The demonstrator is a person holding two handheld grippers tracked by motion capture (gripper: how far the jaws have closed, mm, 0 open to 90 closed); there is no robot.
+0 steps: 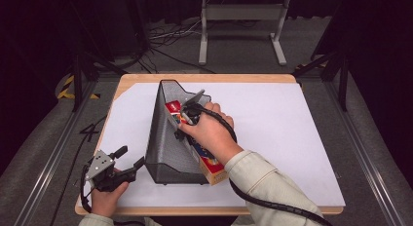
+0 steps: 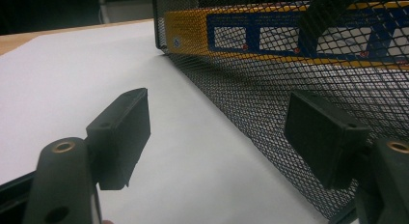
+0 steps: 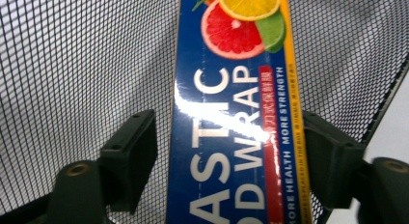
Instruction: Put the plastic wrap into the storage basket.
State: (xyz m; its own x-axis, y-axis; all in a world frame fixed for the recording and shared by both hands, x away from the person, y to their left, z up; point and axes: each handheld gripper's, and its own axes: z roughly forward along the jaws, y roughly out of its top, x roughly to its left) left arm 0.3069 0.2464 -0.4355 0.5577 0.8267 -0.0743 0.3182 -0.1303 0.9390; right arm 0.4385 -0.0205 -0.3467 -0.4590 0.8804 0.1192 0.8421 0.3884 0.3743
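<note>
From above, a black mesh holder is sitting on the white table. A long plastic wrap box is lying inside it, one end poking out at the front. The right gripper is reaching into the holder over the box. The left gripper is waiting just beside the holder.

In the left gripper view, its jaws are standing wide apart, holding nothing, near the mesh wall.

In the right gripper view, its jaws are sitting on both sides of the box. I cannot tell if they are squeezing it.

left claw open, low, right claw parted, reaching forward
</note>
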